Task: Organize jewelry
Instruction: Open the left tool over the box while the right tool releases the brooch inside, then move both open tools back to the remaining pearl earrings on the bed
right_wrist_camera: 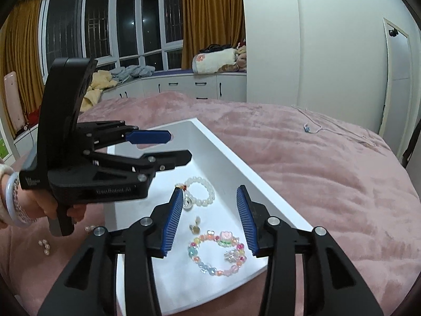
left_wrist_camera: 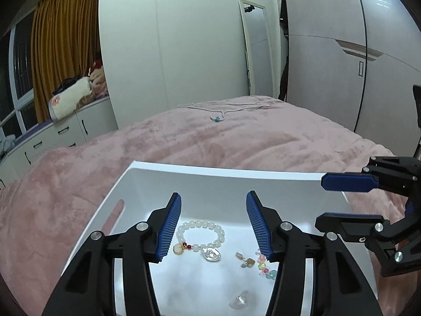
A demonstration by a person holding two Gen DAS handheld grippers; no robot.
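Tray [right_wrist_camera: 223, 144] holds white bracelet [left_wrist_camera: 201, 233], colourful bracelet [right_wrist_camera: 217, 252] and charm [right_wrist_camera: 194, 226]. We hold both grippers, left [left_wrist_camera: 213, 226] and right [right_wrist_camera: 208, 218], wide open and empty over it. Necklace [left_wrist_camera: 218, 109] and loose pearls [right_wrist_camera: 44, 246] lie on the blanket [right_wrist_camera: 315, 171], unsorted; we judge roughly half done.

The left wrist camera sits just behind its own fingers [left_wrist_camera: 171, 226] and looks forward and down into the white tray [left_wrist_camera: 226, 173] from close above, facing the far wardrobe [left_wrist_camera: 329, 52] and mirror [left_wrist_camera: 256, 47]. The right wrist camera sits the same way behind its fingers [right_wrist_camera: 175, 221], near the tray [right_wrist_camera: 221, 142], but it faces the window [right_wrist_camera: 105, 26] and the curtain [right_wrist_camera: 210, 13]. Both views share the tray, the white bracelet [left_wrist_camera: 201, 233] [right_wrist_camera: 201, 191] inside it, the pink bed [left_wrist_camera: 184, 137] [right_wrist_camera: 315, 171] and the far necklace [left_wrist_camera: 218, 110] [right_wrist_camera: 315, 126]. Each view also shows the other gripper: the right gripper [left_wrist_camera: 344, 200] and the left gripper [right_wrist_camera: 176, 144].
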